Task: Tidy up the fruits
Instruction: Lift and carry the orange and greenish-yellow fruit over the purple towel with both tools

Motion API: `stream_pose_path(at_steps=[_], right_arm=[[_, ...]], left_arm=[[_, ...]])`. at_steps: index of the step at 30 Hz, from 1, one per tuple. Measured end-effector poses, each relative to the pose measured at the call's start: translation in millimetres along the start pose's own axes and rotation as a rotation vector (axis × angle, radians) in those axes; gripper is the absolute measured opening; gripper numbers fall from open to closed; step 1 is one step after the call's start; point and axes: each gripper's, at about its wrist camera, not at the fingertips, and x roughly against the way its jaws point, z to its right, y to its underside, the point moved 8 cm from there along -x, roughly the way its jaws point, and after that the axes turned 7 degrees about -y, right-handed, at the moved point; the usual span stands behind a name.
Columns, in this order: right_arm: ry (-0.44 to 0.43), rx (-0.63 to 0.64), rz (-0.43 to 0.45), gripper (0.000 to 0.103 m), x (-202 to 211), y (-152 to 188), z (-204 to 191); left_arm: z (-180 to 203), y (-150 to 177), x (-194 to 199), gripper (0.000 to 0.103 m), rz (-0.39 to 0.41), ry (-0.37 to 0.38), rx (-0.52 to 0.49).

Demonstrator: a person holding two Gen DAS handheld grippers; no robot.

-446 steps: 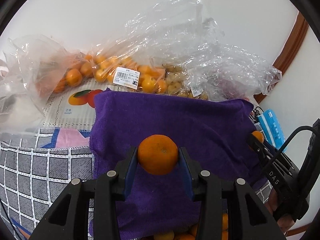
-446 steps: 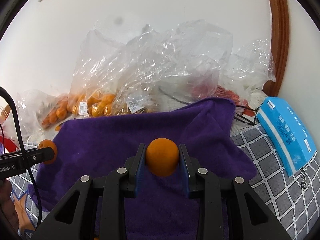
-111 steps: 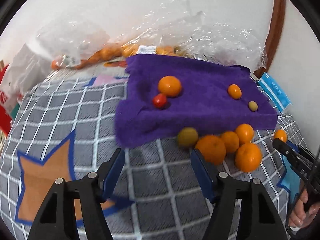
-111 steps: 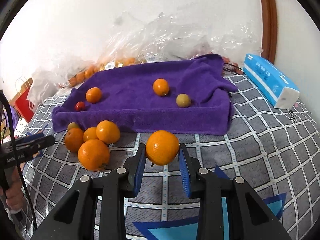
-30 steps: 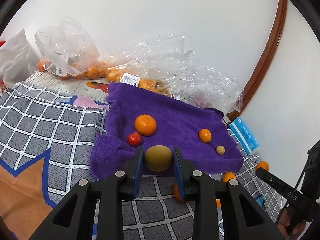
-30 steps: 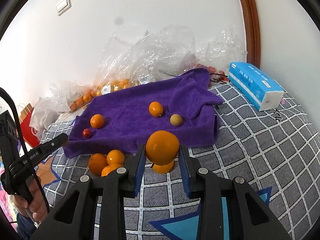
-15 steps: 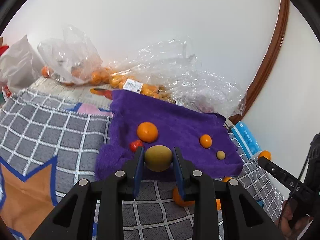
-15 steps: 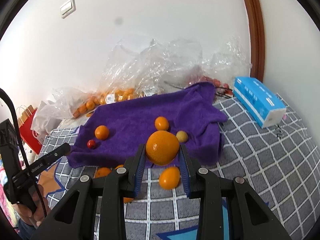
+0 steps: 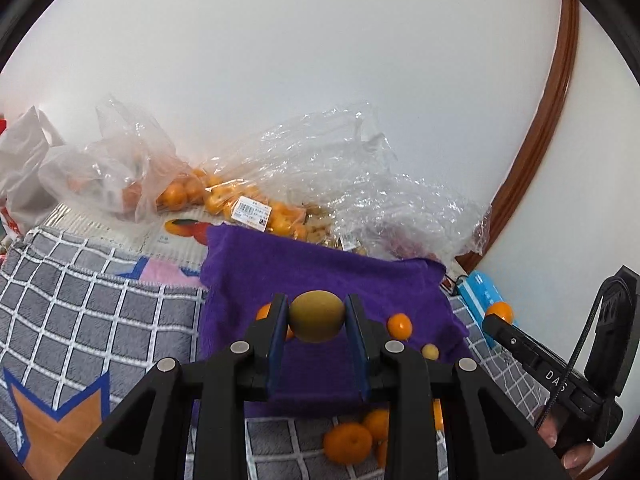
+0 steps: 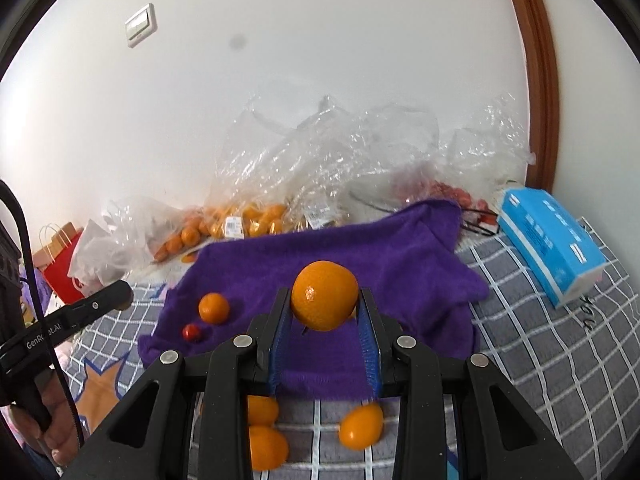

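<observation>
My left gripper is shut on a yellow-green fruit and holds it above the near part of the purple towel. My right gripper is shut on a large orange above the same towel. On the towel lie an orange, a small red fruit, a small orange and a small yellow fruit. Several oranges lie on the checked blanket in front of the towel, also in the right wrist view.
Clear plastic bags of oranges and other fruit line the wall behind the towel. A blue tissue pack lies to the right. A red paper bag stands at the far left. The grey checked blanket covers the surface.
Both grippers have moved forward and lower toward the towel, each holding its fruit. The towel and bags now look closer.
</observation>
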Motion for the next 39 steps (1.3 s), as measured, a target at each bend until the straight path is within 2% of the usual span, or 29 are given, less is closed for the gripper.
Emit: stream_pose_path(at_steps=[8, 16, 24, 39], right_arm=[[0.003, 0.01, 0.0, 0.032, -23, -17, 6], [0.001, -0.033, -0.081, 0.032, -55, 12, 28], [0.001, -0.002, -0.139, 0.032, -69, 30, 27], [-0.016, -0.005, -0.214, 0.032, -85, 49, 27]], left_arm=[[7, -3, -32, 0.027, -0.014, 0.013, 0.028], [0, 26, -59, 0.027, -0.065, 0.007, 0.013], [7, 38, -63, 0.027, -0.076, 0.037, -0.029], [8, 53, -79, 0.027, -0.128, 0.031, -0.053]])
